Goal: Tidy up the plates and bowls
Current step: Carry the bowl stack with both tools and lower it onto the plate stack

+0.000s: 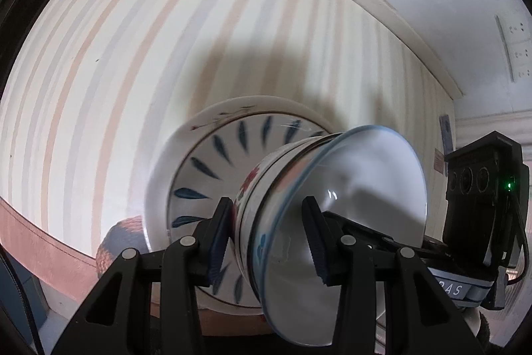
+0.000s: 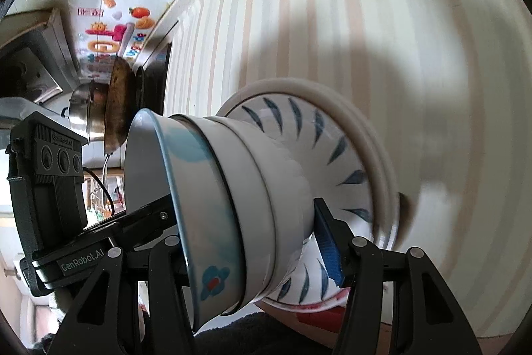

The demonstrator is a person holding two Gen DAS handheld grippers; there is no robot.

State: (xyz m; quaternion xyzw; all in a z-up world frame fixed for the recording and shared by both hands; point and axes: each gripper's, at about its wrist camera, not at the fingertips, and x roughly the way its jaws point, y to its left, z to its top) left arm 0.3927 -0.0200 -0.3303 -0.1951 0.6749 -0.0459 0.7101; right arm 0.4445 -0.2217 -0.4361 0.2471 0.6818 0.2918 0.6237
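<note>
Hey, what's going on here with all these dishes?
A person holding two handheld grippers is working on a stack of nested white ceramic bowls sitting on a blue-leaf patterned plate, over a striped tablecloth. The left gripper and the right gripper each straddle the bowl stack from opposite sides, fingers around its walls; whether they are pressing on it is unclear. The top bowl has a blue rim and a small blue flower. A steel pot stands in the background.

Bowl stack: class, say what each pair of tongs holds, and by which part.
Both tongs straddle the bowl stack at its side walls: left tongs and right tongs on opposite sides. Firm contact cannot be told.
</note>
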